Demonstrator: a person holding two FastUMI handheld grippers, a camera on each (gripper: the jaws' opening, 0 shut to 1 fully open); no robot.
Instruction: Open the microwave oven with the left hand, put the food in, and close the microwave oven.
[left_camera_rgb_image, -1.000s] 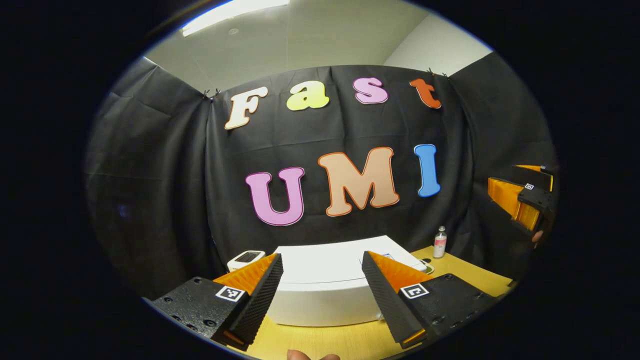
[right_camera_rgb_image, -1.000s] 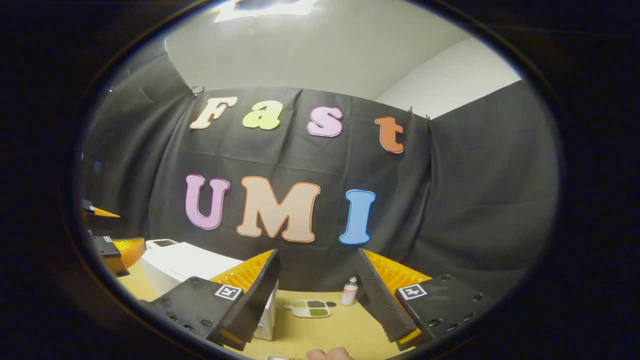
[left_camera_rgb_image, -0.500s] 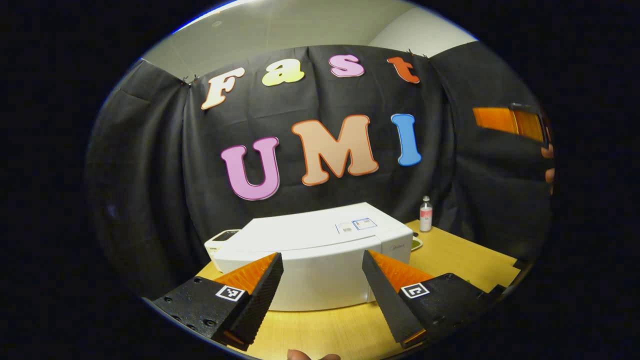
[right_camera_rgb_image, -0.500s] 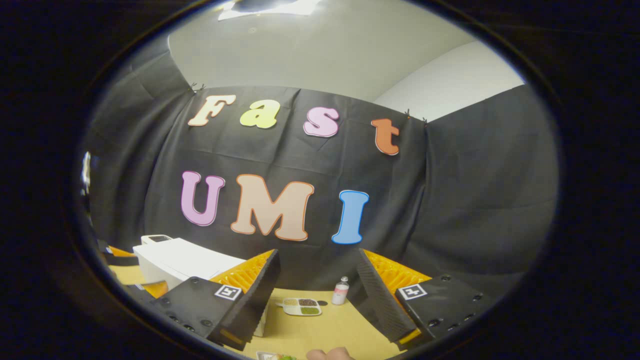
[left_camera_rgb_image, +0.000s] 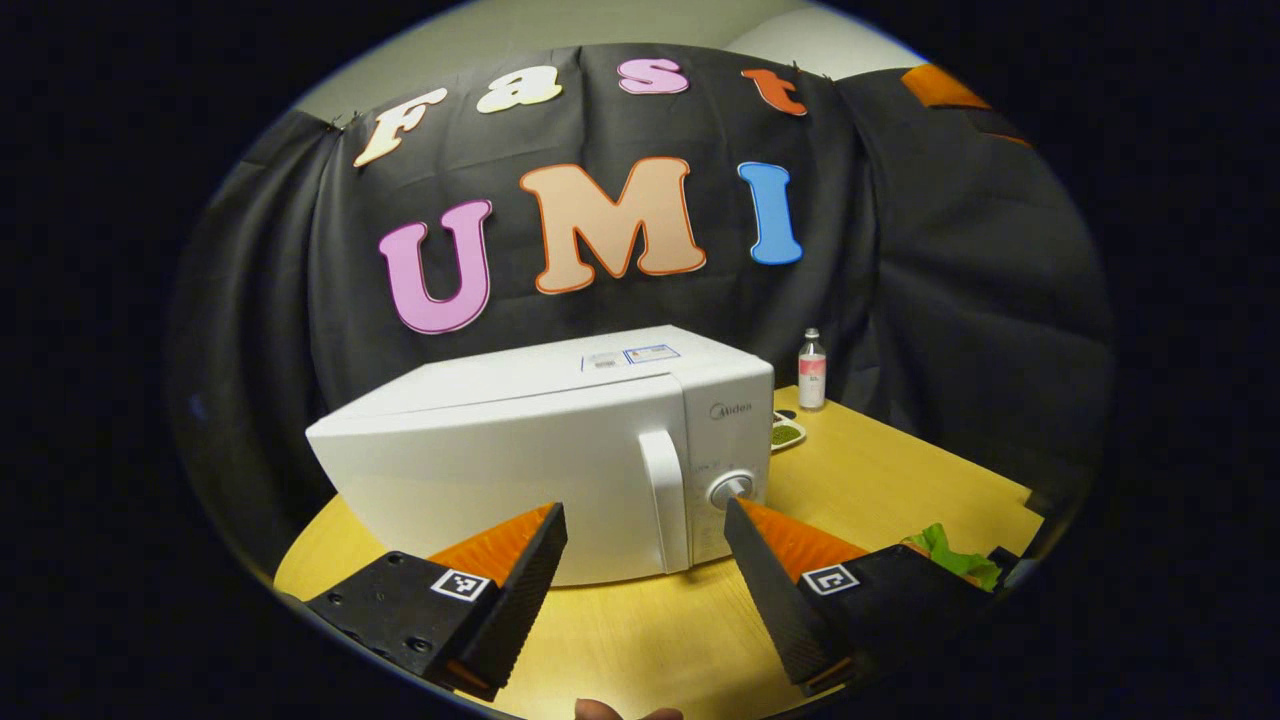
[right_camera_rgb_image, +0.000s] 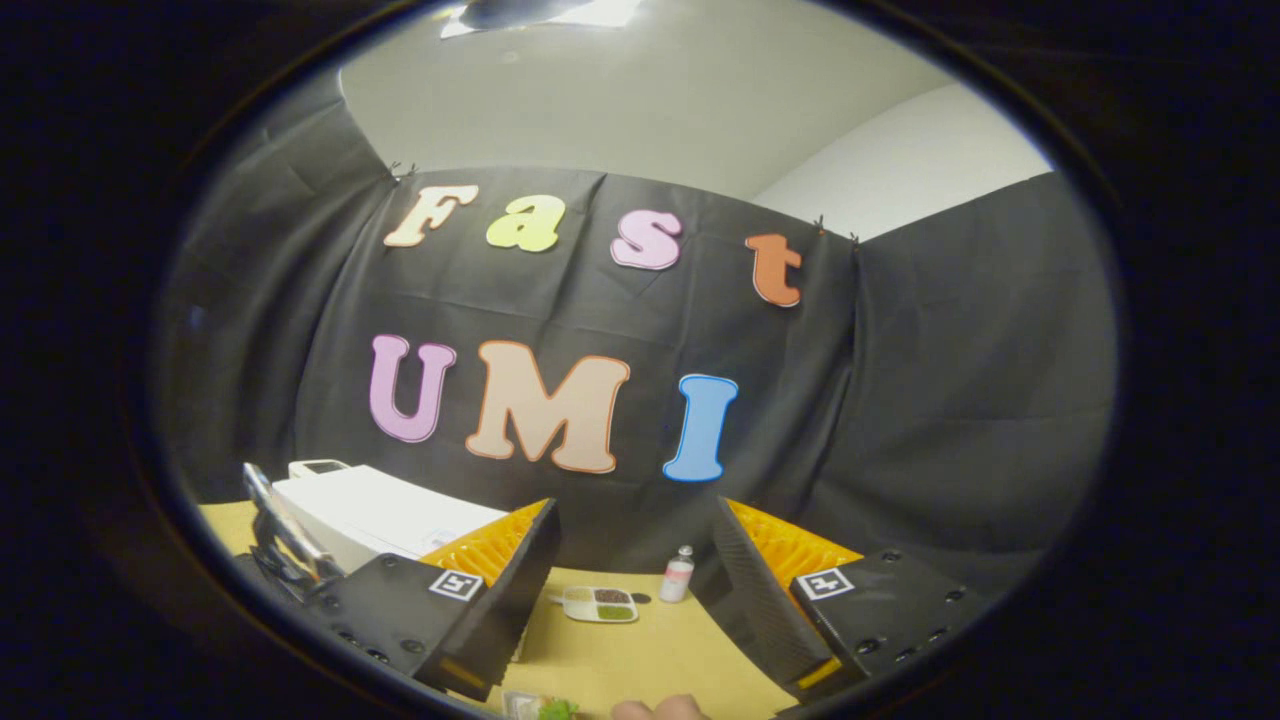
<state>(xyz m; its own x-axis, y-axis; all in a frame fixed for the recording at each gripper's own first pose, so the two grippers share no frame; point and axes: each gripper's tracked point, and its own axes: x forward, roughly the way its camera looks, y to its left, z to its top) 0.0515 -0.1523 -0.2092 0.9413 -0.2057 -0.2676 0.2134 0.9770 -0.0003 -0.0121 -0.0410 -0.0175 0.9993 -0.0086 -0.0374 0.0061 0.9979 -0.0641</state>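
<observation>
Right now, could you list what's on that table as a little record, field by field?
microwave: white, door closed, upright handle beside a round knob
left tool: open, pointing at the handle, not touching it
right tool: open, holding nothing
small bottle: upright, behind the microwave's right side
divided dish: near the bottle
table: light wood

Dim booth, ceiling light (right_camera_rgb_image: 545, 12) overhead, edges fisheye-warped.
</observation>
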